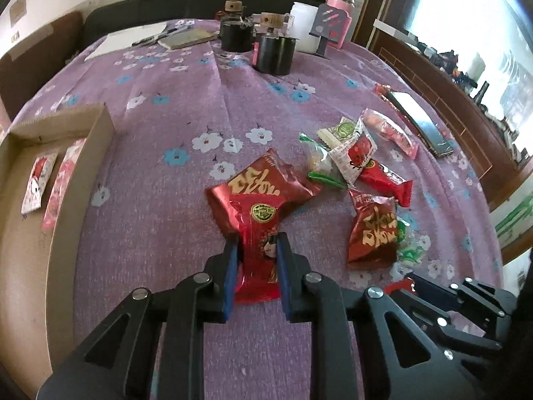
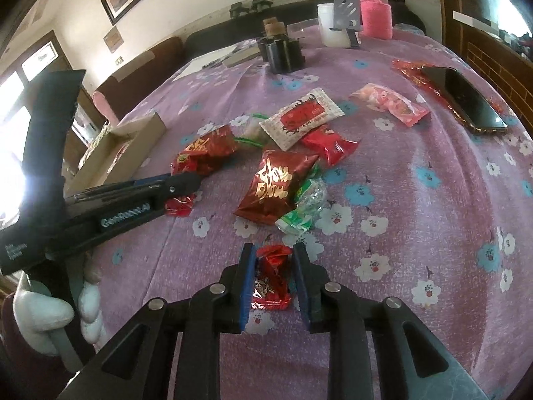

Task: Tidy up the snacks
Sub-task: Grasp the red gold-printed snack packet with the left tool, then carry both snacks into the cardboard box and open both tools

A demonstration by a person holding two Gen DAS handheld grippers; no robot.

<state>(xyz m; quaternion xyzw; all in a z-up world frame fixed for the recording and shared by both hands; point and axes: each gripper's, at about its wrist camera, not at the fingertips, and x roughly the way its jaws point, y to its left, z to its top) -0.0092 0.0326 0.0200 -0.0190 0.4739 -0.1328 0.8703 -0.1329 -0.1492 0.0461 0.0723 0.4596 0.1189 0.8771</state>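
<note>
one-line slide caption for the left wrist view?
Left gripper straddles a red snack packet on the floral tablecloth, cardboard box at left.

Far ahead of the tongs, two black canisters with wooden-knobbed lids stand close together on the purple floral tablecloth. Just right of them sits a white cup, then a pink flask. Left of the canisters lies a notebook. Off to the right a dark phone rests flat.
</note>
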